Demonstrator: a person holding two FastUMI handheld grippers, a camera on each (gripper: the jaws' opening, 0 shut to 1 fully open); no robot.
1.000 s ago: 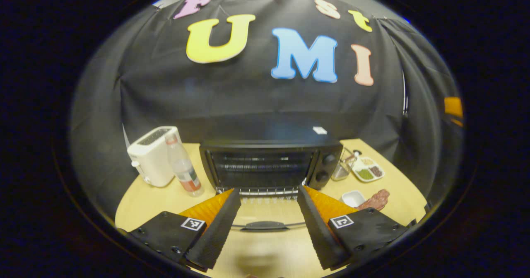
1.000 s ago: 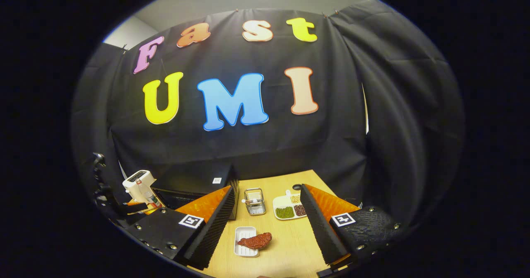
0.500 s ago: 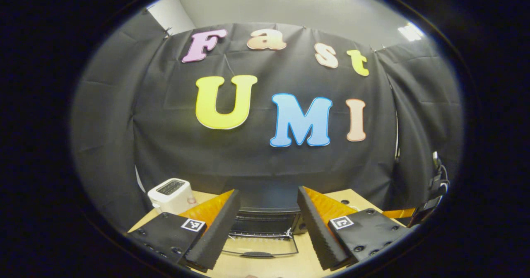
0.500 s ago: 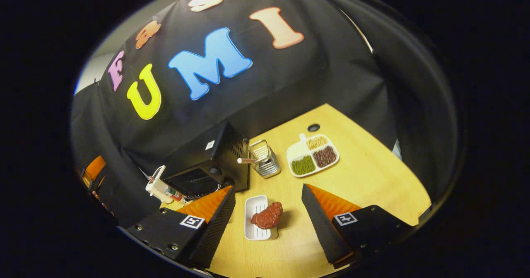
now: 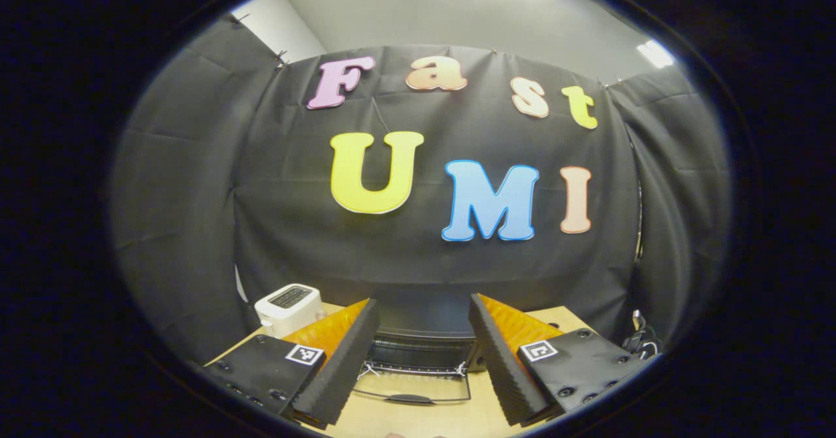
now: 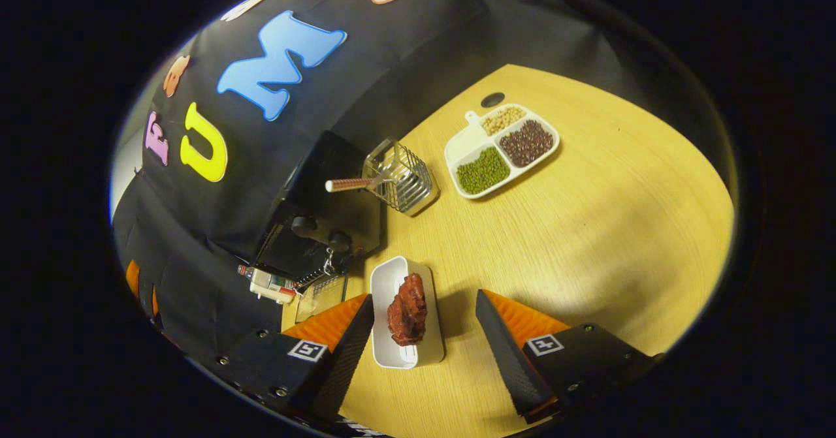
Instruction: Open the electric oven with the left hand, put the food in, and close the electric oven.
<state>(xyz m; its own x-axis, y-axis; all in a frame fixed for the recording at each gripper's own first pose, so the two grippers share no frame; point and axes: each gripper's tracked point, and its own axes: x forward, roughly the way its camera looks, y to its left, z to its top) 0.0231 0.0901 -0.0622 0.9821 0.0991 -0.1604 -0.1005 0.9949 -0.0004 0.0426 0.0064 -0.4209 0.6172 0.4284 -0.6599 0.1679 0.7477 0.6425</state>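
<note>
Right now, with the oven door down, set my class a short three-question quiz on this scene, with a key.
1. True or false: the oven door is open.
2. What lies on the small white dish? A) red meat B) green beans C) a bottle
3. Fill in: the right gripper is ____ above the meat, touching nothing.

Key: 1 true; 2 A; 3 open.

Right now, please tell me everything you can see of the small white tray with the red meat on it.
The small white rectangular tray lies flat on the light wooden table, just in front of the black electric oven. It looks like smooth plastic or ceramic, with ribs on its floor. A dark red piece of meat rests on it. The right tongs are open, one finger on each side, touching nothing.
</note>
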